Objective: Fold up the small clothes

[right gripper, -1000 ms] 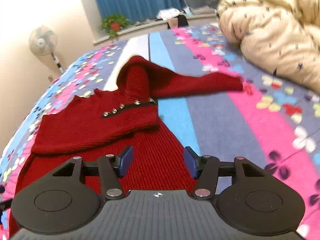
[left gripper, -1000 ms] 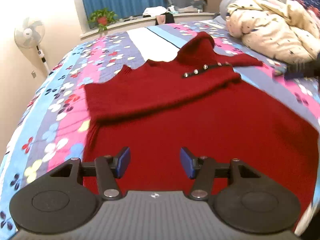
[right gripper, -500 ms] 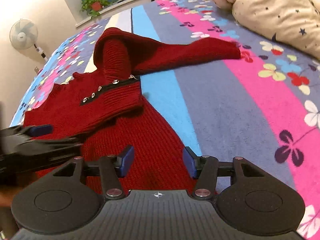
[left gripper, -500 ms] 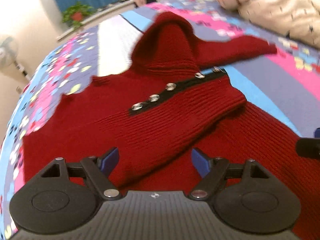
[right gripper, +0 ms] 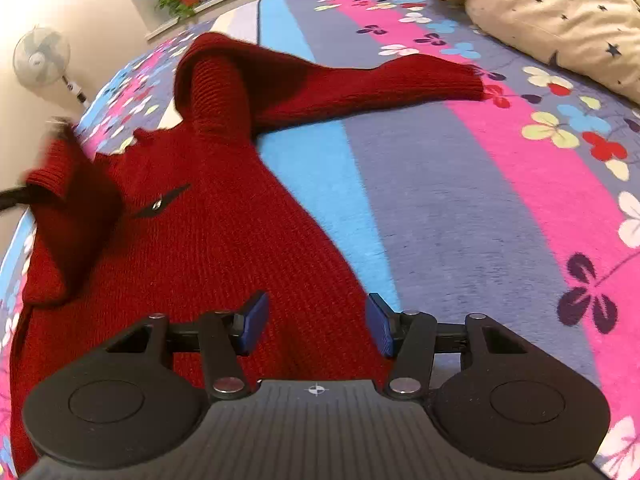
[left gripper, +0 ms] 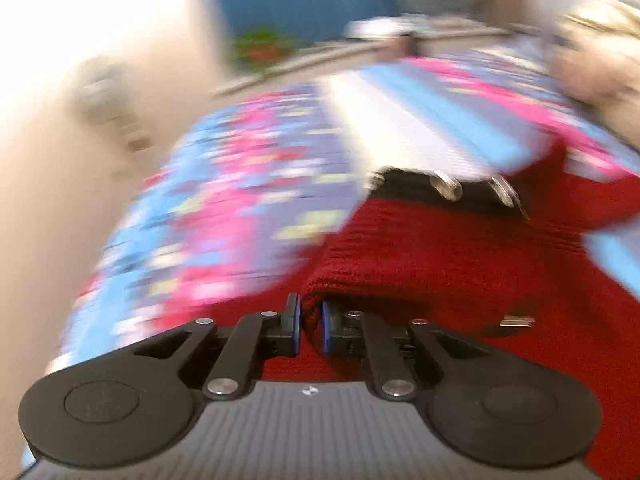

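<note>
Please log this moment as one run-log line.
left gripper: shut on sweater sleeve, just closed | right gripper: open above sweater | bed: other sleeve flat

left gripper (left gripper: 310,322): jaws just closed, blue pads nearly together, pinched on a fold of the red sweater (left gripper: 420,256). own view heavily motion-blurred, pointing down at a slant. seen from the right wrist only as a dark blurred sliver at the far left edge, cuff raised off the rest of the knit. right gripper (right gripper: 316,326): jaws apart about midway, nothing between the pads, hovering steeply down over the sweater's lower right edge.
</note>
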